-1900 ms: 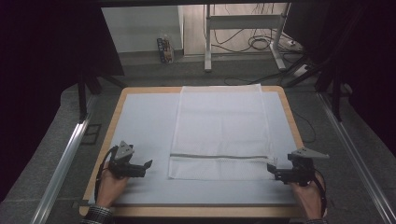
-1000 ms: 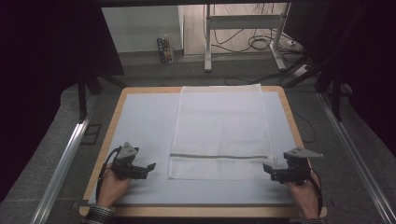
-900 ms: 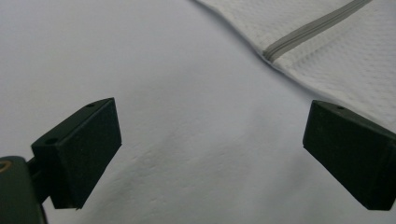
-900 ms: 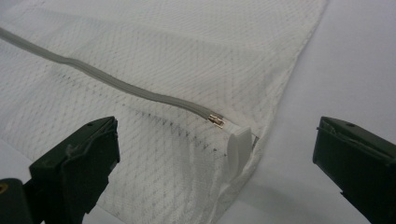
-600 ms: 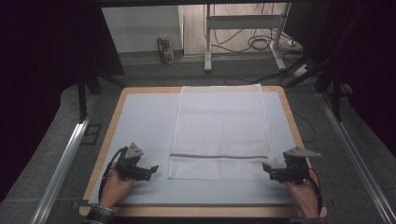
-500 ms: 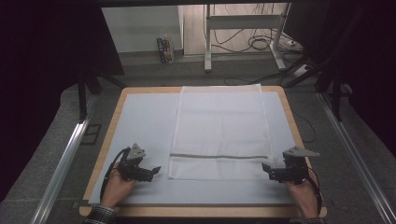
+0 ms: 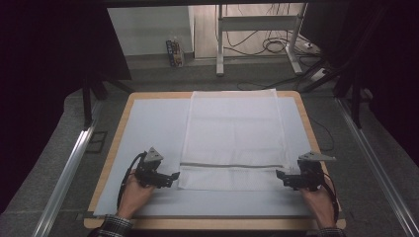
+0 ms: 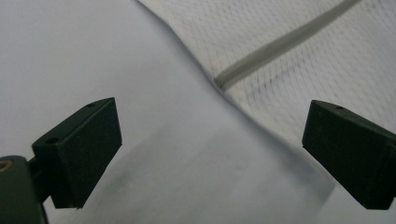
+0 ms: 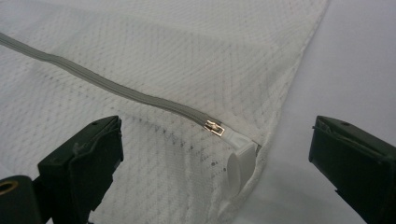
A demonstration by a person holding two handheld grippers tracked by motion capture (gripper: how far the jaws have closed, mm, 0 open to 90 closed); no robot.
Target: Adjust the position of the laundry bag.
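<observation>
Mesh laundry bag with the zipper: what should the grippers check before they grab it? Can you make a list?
1. Left gripper jaws open: ok.
2. Right gripper jaws open: ok.
3. Mesh laundry bag lying flat on the white mat: ok.
4. Zipper pull between the right jaws: ok, it sits at the zipper's end by the white tab.
5. Left jaws lined up with the bag's edge: ok.
6. Jaws touching the mesh: cannot tell.
</observation>
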